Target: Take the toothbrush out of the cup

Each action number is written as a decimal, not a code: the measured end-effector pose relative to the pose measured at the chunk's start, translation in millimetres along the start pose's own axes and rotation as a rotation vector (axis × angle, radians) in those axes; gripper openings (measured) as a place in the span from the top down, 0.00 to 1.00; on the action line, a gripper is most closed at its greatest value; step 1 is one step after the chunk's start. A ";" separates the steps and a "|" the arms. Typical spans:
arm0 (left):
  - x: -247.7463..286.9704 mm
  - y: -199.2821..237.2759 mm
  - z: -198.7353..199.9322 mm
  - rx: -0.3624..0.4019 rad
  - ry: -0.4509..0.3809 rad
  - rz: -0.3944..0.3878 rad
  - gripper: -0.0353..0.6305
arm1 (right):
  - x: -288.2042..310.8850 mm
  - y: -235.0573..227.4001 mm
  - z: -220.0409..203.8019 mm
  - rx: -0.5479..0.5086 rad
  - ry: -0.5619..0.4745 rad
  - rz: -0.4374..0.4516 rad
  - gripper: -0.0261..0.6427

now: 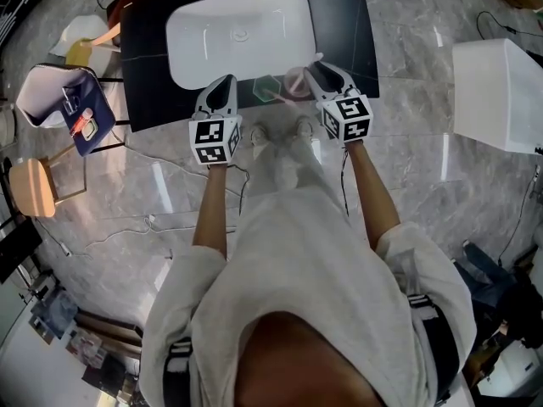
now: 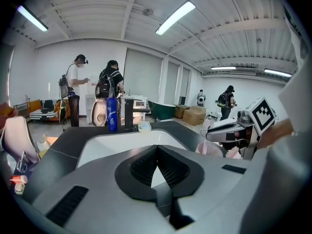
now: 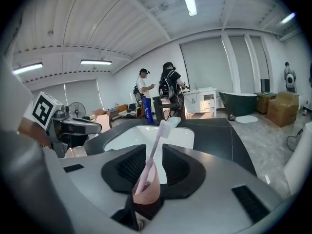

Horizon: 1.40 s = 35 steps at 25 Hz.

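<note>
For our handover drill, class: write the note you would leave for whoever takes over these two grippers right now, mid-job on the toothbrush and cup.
Left gripper: shut, empty, near the sink.
Right gripper: open, cup between its jaws, not gripped.
Toothbrush: leaning in the cup, on the counter.
Done: nothing taken out yet.
Left: grip the toothbrush, lift it clear.

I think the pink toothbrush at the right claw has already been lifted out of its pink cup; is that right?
Not quite: the toothbrush is not out yet. The right gripper view shows it standing in the pink cup, leaning up through the gap between the open jaws of the right claw.
</note>
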State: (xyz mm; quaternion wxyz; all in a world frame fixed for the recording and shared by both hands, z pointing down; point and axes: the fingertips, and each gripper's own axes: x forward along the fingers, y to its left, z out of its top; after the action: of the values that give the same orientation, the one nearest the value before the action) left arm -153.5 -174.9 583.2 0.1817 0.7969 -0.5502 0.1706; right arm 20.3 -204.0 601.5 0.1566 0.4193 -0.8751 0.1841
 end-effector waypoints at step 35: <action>20.4 -19.5 98.2 0.070 -0.136 -0.073 0.91 | -99.2 -51.7 136.8 -0.062 -0.288 -0.190 0.91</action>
State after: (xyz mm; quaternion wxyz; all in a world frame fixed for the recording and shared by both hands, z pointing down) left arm -121.3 -232.0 504.9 0.1220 0.8320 -0.5257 0.1286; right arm 104.4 -229.0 448.0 0.0592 0.5172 -0.8501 0.0792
